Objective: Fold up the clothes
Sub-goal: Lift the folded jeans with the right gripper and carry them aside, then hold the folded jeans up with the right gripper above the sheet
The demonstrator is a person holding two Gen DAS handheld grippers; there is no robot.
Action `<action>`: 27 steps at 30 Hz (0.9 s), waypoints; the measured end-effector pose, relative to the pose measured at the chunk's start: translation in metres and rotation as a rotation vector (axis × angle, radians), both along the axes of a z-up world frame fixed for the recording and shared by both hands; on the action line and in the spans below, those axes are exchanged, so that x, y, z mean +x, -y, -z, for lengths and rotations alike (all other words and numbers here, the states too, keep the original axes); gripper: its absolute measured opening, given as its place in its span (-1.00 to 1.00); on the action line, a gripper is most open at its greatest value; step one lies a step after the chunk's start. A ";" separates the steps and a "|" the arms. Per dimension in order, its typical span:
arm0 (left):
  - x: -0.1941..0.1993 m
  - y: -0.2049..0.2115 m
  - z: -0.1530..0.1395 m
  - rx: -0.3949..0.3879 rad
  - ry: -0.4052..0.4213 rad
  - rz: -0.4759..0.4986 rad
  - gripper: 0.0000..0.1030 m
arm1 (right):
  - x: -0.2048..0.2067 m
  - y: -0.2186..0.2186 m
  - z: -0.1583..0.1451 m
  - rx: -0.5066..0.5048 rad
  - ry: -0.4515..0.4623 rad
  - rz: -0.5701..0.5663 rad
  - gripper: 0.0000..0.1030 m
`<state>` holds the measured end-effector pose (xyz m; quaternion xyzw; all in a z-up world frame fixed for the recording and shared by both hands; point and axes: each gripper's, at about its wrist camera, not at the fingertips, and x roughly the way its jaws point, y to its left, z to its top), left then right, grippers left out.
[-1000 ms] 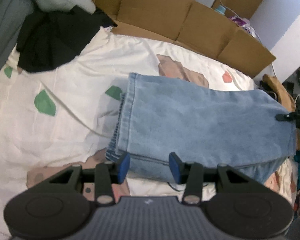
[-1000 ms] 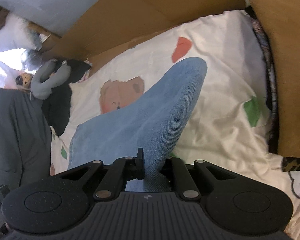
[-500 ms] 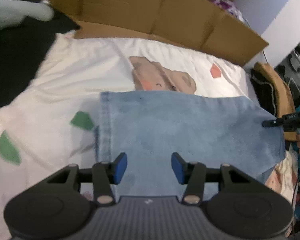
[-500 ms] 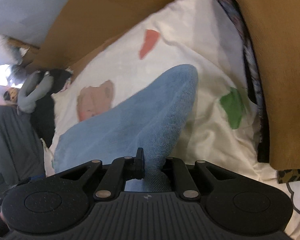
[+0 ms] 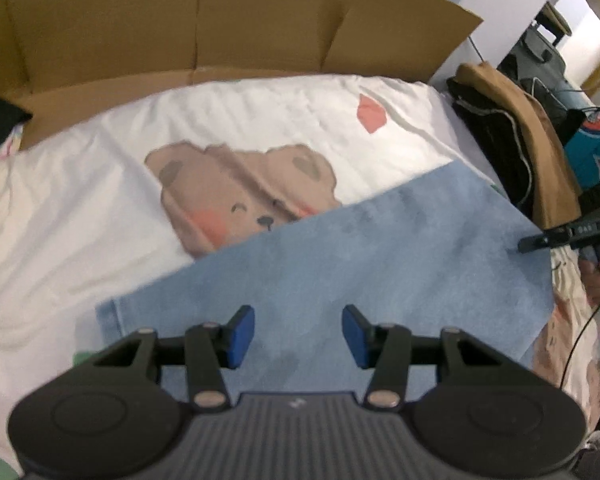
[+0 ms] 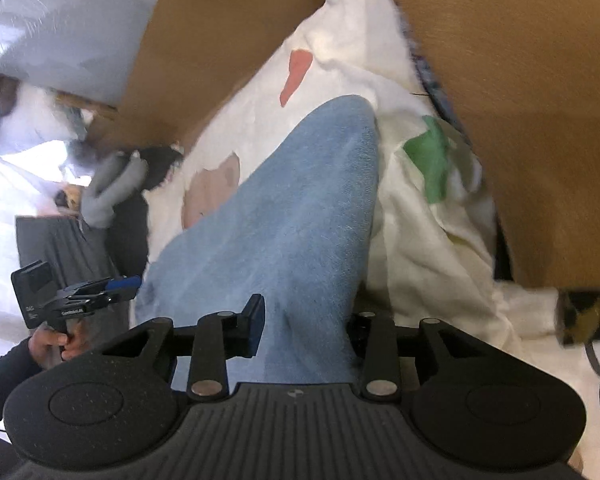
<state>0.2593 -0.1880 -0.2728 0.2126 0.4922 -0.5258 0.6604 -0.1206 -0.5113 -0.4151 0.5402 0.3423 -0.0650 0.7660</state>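
Two grippers work over one pair of folded jeans (image 5: 340, 264), which lies flat on the bear-print bedsheet (image 5: 100, 200) in front of the cardboard wall (image 5: 220, 16). At the left, the left gripper (image 5: 298, 336) hangs over the near part of the denim with its blue pads apart and nothing between them; a second ago it sat at the hem end, so it has slid along the fabric. At the right, the right gripper (image 6: 304, 328) was pinching the fold edge a second ago and its jaws have just been opening; the jeans (image 6: 300, 208) lie between the parted fingers, apparently released. That suggests this fold is laid down and smoothing or the next fold comes next.
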 end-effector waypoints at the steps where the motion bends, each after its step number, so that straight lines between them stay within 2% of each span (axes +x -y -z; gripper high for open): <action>1: 0.000 0.002 -0.003 -0.001 0.003 -0.015 0.01 | -0.006 -0.001 0.001 0.016 0.008 0.025 -0.29; 2: 0.000 0.005 -0.006 -0.001 0.002 -0.037 0.02 | -0.011 -0.004 0.003 0.034 0.023 0.041 -0.13; 3: -0.001 0.007 -0.007 0.003 0.004 -0.052 0.02 | -0.015 -0.007 0.003 0.033 0.041 0.044 -0.07; 10: -0.010 0.020 -0.005 0.020 0.004 -0.094 0.04 | -0.024 -0.016 0.010 -0.006 0.034 0.033 -0.06; 13: -0.017 0.025 0.000 0.013 0.011 -0.096 0.04 | -0.029 -0.015 0.019 0.028 -0.001 0.028 -0.05; 20: -0.030 0.034 0.016 -0.029 -0.046 -0.118 0.04 | -0.047 -0.022 0.039 0.119 0.026 0.006 -0.03; 27: -0.033 0.031 0.032 -0.015 -0.075 -0.154 0.04 | -0.058 -0.028 0.031 0.178 0.072 -0.007 -0.05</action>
